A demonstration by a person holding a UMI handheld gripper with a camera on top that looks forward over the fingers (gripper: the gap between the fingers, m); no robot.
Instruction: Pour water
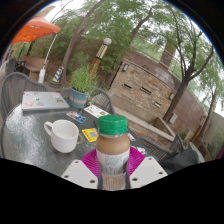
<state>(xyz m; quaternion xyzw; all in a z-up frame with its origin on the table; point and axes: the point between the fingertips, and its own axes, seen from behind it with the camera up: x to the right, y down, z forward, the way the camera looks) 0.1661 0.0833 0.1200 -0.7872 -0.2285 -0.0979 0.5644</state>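
My gripper [113, 170] is shut on a bottle [112, 148] with a green cap and a white label, filled with a brownish liquid. The bottle stands upright between the magenta pads [90, 160], which press on its sides, and it is held above the table. A white mug [62, 135] stands on the grey round table [30, 130] to the left of the bottle, a little beyond the fingers, its handle toward the bottle.
On the table lie a grey book or laptop [44, 101], a teal pot with a green plant [79, 92], a small yellow thing [90, 133] and other small items. Metal chairs [100, 100] stand around it. Beyond are a stone wall, trees and an orange umbrella.
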